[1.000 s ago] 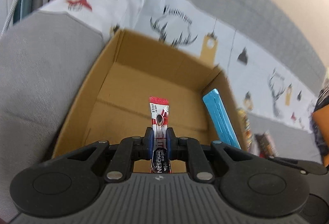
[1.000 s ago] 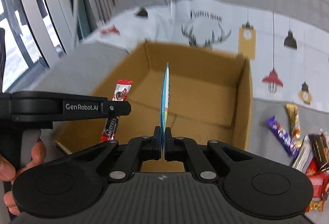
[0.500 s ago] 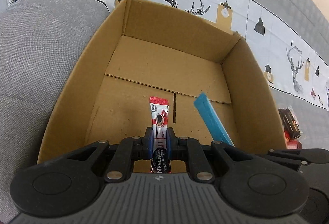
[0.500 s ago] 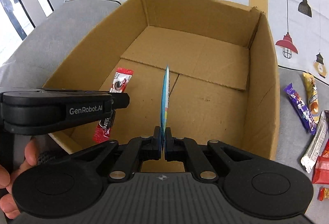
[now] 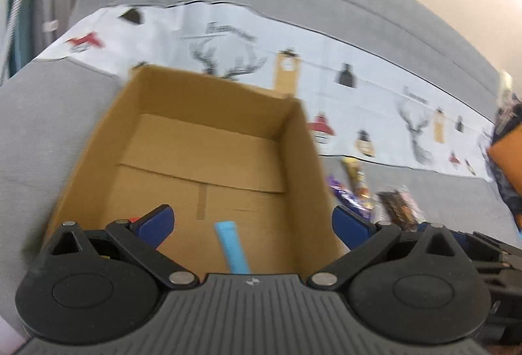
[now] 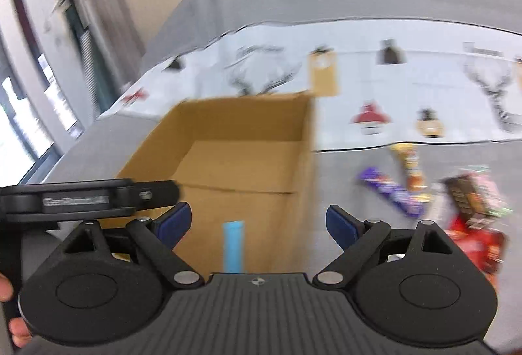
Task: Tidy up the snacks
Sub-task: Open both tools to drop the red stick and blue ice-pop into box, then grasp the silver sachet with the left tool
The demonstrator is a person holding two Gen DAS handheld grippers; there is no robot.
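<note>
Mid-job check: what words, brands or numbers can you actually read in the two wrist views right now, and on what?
None can be read for certain.
Left gripper side label: white lettering, blurred.
Printed cloth: script line above the antlers, smeared.
Loose snack wrappers beside the cardboard box: print too blurred.

text: none legible | left gripper side label: white lettering, blurred past reading | printed cloth far behind box: script captions (above the antlers) smeared, unreadable

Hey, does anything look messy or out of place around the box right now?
Yes: snack packets lie scattered on the grey couch right of the cardboard box, not yet inside. A blue packet is in the box.
</note>
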